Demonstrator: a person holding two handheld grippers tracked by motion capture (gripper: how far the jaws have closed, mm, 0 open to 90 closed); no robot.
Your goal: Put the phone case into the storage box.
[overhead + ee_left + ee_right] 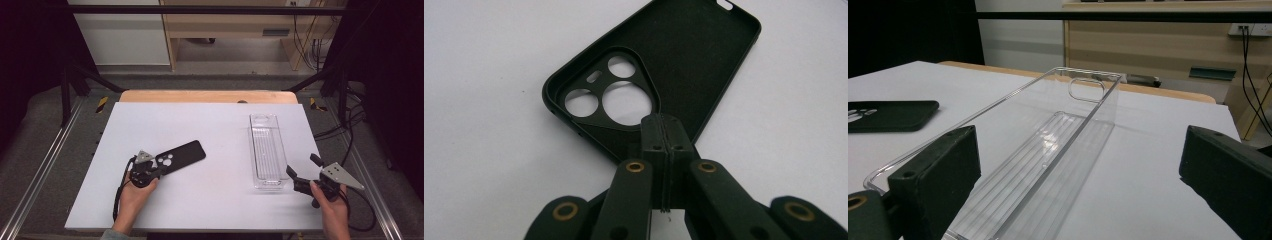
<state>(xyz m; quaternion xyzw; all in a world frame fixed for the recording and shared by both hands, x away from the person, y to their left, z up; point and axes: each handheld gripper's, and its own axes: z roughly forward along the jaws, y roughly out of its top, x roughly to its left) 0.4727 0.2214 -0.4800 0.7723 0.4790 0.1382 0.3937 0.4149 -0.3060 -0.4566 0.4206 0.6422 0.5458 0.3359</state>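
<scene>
My two grippers are black, with brass-ringed pivots on the arms and small screw holes in my jaws. Each carries a grey three-cornered plate and trails a black cable.
</scene>
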